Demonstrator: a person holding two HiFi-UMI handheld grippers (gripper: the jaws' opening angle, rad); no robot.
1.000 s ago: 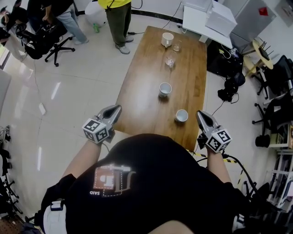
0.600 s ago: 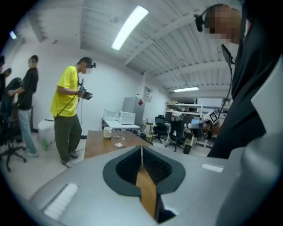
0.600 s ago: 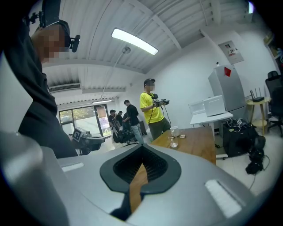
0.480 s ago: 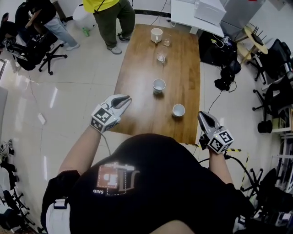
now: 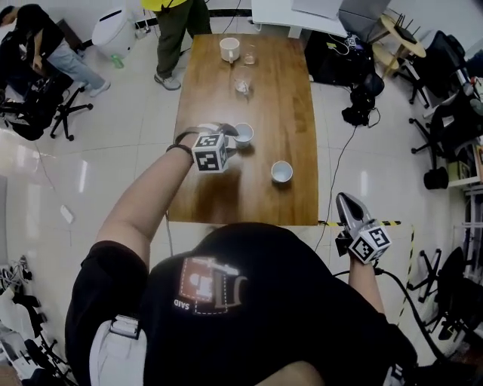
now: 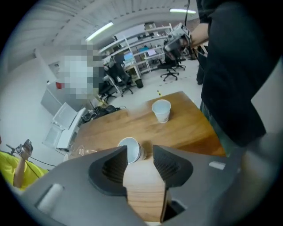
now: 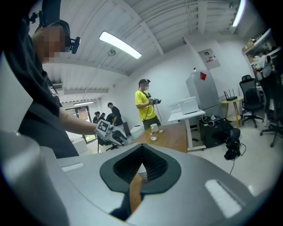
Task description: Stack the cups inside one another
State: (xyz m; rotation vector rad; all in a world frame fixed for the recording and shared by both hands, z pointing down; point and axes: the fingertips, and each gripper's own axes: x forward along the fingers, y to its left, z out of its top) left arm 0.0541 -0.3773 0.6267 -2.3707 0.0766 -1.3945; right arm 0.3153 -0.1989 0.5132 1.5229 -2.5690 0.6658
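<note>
Two white cups stand on the wooden table (image 5: 294, 113): one in the middle (image 5: 243, 133) and one nearer me to the right (image 5: 281, 172). A third white cup (image 5: 228, 48) and two clear glass cups (image 5: 241, 85) stand at the far end. My left gripper (image 5: 226, 136) reaches over the table to the middle cup (image 6: 131, 149). Its jaws have just been opening and stand open, with the cup just past the tips and nothing between the pads. My right gripper (image 5: 344, 200) hangs shut off the table's near right corner, holding nothing (image 7: 141, 148).
A person in a yellow top (image 7: 146, 106) stands at the table's far left corner. Office chairs (image 5: 38, 113), a white desk (image 5: 294, 11) and black bags with cables (image 5: 358, 105) surround the table. Yellow-black tape (image 5: 362, 223) marks the floor by the right gripper.
My left gripper has swung forward over the table to the middle cup, rolled over and opened. The right gripper has dropped back from the table's near edge, still shut.
</note>
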